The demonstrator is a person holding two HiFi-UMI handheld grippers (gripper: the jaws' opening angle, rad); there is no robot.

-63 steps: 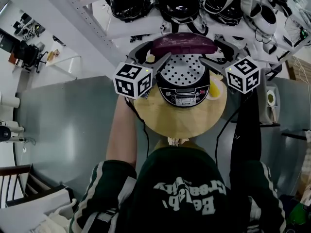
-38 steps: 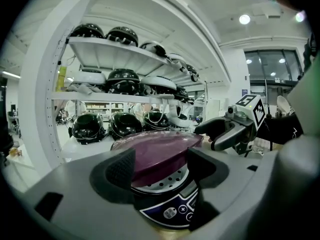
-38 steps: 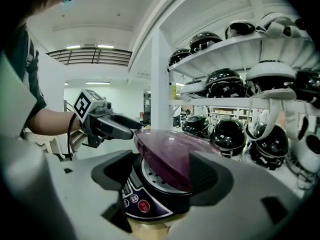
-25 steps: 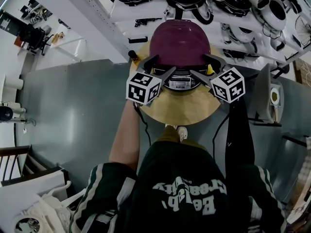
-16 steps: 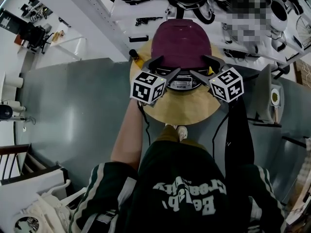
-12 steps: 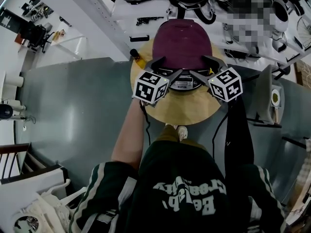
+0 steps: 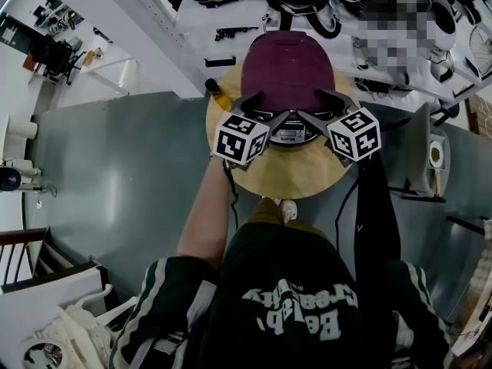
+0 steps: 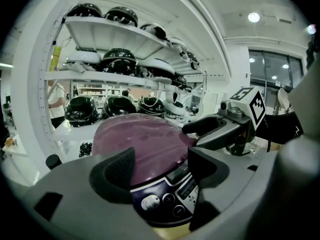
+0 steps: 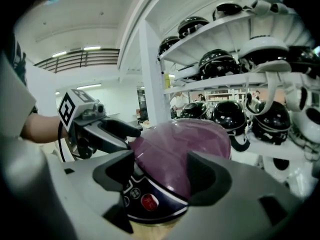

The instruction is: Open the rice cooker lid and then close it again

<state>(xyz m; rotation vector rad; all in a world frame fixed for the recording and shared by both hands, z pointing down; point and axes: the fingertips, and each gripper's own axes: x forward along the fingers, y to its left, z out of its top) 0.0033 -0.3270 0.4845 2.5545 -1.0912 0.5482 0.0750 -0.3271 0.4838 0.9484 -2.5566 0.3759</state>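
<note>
now, nearest the camera, the person's dark green top with white lettering [image 7: 296, 298] is seen, and just beyond it the round pale wooden table [image 7: 292, 174] on which the task's thing stands. over the table the left gripper [image 7: 271, 104] and the right gripper [image 7: 310, 104] are held side by side, angled towards each other. in each gripper's own view the jaws are seen spread wide with nothing pinched, and the dark rice cooker with its button panel [image 7: 288, 135] is merely framed between them. the jaw tips are brought up to the front edge of the domed maroon lid [image 7: 290, 64], though whether they press on it cannot be told. the change is plain: a couple of seconds ago the lid was stood upright and the perforated inner plate was exposed. a second ago it had already been swung down, and since then only a slight drawing-in of the marker cubes towards the panel is noted. the lid is now laid flat over the pot, so both opening and closing are judged done. only the latch remains unconfirmed, and a last firm press at the front edge may yet be called for. farthest off, white shelves of black helmets [image 7: 207, 14] are ranged.
</note>
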